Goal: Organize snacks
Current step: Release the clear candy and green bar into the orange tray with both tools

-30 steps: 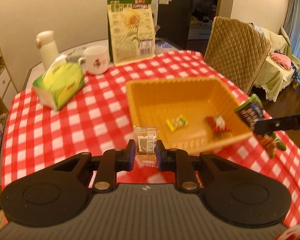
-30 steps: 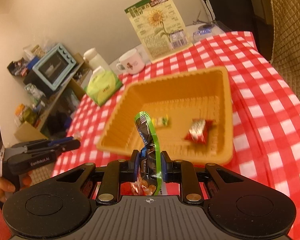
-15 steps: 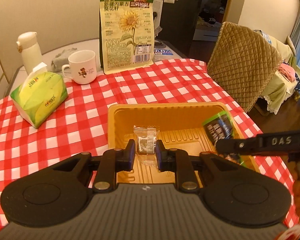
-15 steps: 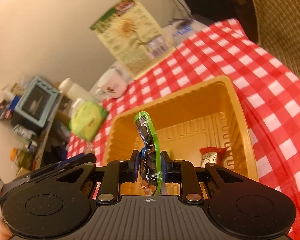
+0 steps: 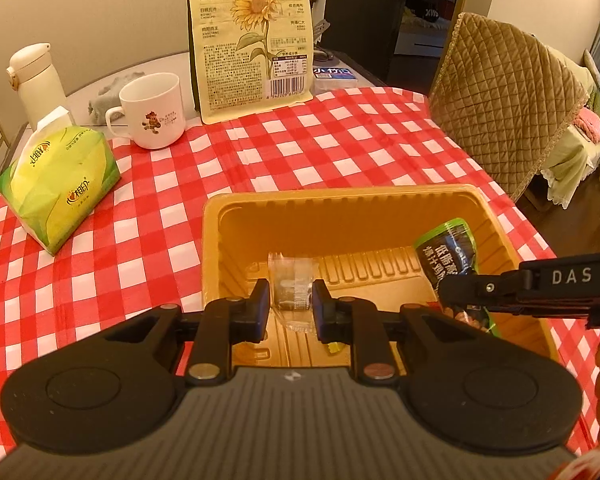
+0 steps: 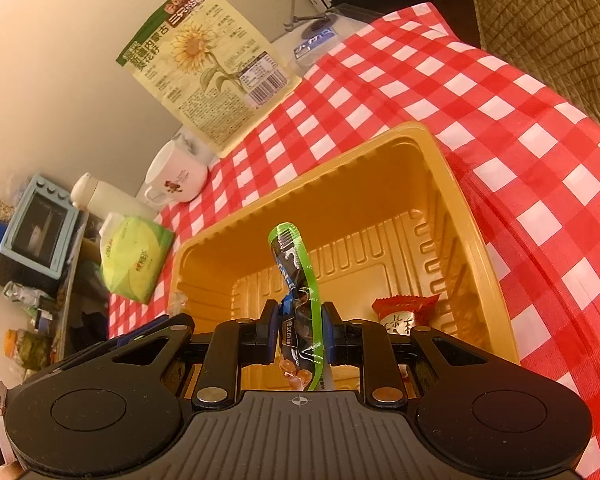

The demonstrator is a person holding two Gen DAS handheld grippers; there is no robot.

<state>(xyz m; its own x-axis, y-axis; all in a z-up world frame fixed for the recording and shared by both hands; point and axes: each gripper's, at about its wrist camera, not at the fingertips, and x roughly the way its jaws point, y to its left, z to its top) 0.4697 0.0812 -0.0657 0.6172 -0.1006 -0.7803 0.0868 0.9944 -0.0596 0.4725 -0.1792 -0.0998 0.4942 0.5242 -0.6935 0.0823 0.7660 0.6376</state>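
An orange plastic tray [image 5: 340,208] sits on the red checked tablecloth; it also shows in the right wrist view [image 6: 452,184]. My left gripper [image 5: 290,302] is shut on a small clear snack packet [image 5: 292,280] and holds it over the tray's near left part. My right gripper [image 6: 300,330] is shut on a green and black snack bag [image 6: 296,276], held upright over the tray; the bag also shows in the left wrist view [image 5: 448,248]. A red wrapped snack [image 6: 400,312] lies on the tray floor. A bit of yellow candy [image 5: 334,347] peeks out below my left fingers.
A large sunflower seed bag [image 5: 252,36] stands at the back. A white mug [image 5: 152,110], a green tissue pack [image 5: 60,176] and a white flask [image 5: 34,80] are at the left. A quilted chair [image 5: 508,108] stands at the right table edge.
Both grippers have moved in over the tray with their snacks still held. The tray now fills the view below each gripper. The grips have not changed.
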